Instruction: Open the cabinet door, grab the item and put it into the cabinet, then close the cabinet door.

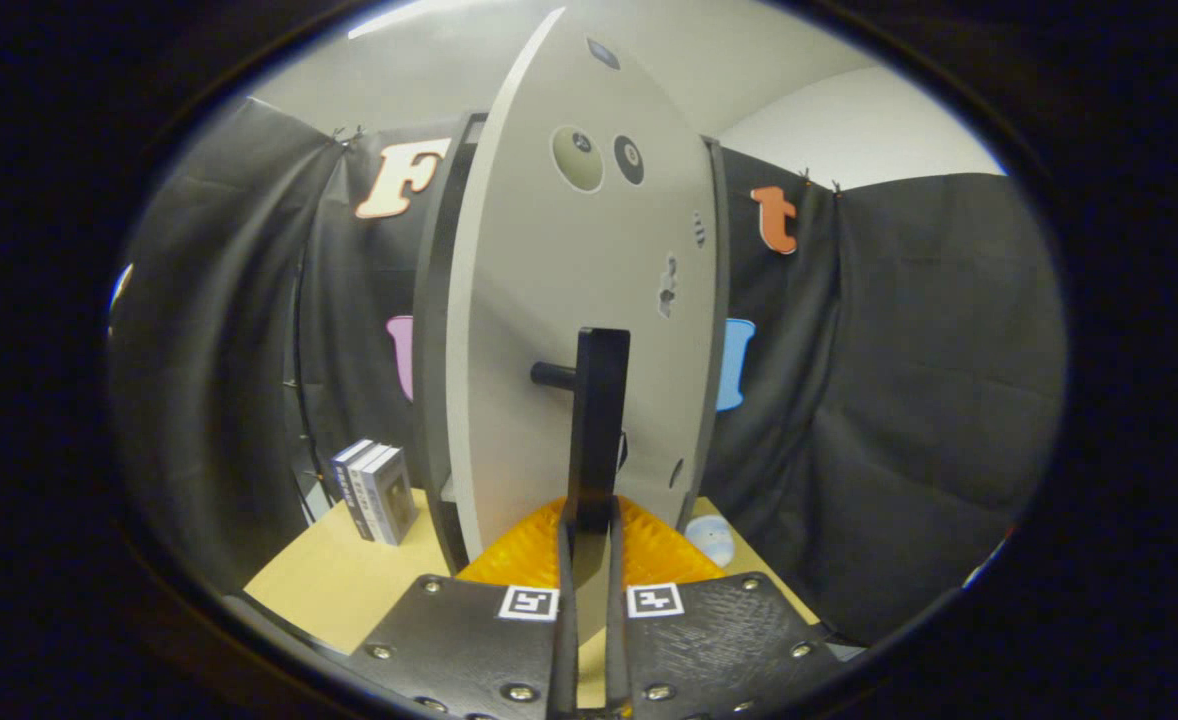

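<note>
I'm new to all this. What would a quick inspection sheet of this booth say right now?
Surface: tan tabletop.
Job's things: cabinet door swung open; its dark handle sits between the fingers; small boxes stand left of the cabinet.
Clutter: pale round disc on the table to the right.
Grippers: gripper shut on the handle.
Cables: nothing seen.
Surroundings: black cloth wall, white wall above.

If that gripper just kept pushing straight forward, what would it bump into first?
The gripper is already shut on the black bar handle; straight on, it would likely press against the pale grey cabinet door.
</note>
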Demonstrator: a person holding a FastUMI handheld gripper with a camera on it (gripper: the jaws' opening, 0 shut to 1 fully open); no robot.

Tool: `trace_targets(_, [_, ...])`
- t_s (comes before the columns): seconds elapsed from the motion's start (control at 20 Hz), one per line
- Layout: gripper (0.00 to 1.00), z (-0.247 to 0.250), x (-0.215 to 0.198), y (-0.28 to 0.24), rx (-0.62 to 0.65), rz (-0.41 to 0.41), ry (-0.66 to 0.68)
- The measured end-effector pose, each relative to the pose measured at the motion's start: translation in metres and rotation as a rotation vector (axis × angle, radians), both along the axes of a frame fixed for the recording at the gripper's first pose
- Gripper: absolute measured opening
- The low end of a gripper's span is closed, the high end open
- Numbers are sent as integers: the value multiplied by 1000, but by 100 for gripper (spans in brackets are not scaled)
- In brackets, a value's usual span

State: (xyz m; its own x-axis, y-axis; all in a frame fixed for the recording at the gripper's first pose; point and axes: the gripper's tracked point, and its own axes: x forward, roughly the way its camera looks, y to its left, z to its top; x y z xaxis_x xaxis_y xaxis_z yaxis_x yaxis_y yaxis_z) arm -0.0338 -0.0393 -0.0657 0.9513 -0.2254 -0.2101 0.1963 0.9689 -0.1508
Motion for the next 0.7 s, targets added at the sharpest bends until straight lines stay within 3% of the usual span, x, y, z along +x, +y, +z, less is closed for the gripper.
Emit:
trace_targets(0.3, [10, 4, -16, -29, -21, -133, 1])
trace_targets(0.5, [10, 12, -30, -59, -113, -231, 5])
trace_targets(0.7, [10, 11, -32, -70, 43, -203, -6])
